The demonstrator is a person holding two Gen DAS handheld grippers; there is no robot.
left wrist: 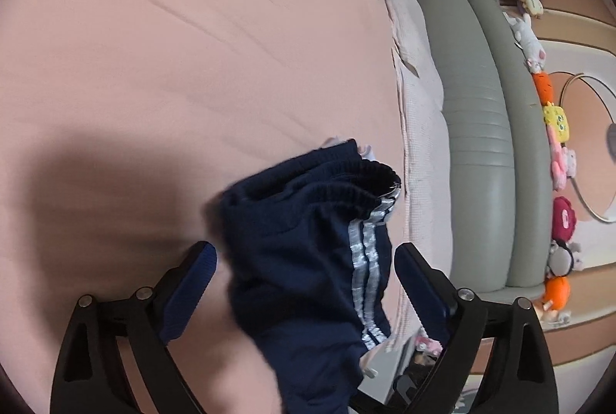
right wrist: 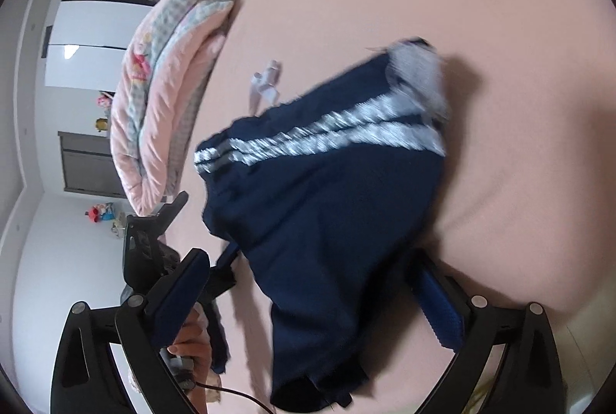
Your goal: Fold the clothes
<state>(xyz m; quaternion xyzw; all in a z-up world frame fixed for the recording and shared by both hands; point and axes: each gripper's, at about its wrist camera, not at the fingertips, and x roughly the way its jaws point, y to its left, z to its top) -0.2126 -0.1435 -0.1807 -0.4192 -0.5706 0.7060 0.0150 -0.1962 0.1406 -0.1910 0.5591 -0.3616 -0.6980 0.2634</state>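
Navy shorts (left wrist: 304, 260) with two silver stripes down the side, lying bunched on the pink bed (left wrist: 154, 67), elastic waistband toward the far edge of the mattress. Left gripper (left wrist: 304, 256) over them, jaws spread wide, one blue pad on each side of the cloth, neither pad pressing on it. From the other camera, the same shorts (right wrist: 327, 202) blurred, spilling down between the fingers of the right gripper (right wrist: 312, 279); jaws spread there too, the near part of the cloth draped across the gap, and hard to say whether the right pad touched it. Left gripper (right wrist: 154, 244) seen at the lower left of that view, held by a hand (right wrist: 192, 341), with a thin black cable below. A small white item (right wrist: 265, 83) on the sheet just beyond the shorts. Folded pink quilt (right wrist: 161, 98) at the bed's edge. Grey-green padded headboard (left wrist: 481, 144) beside the mattress, a row of soft toys (left wrist: 558, 129) along its top.
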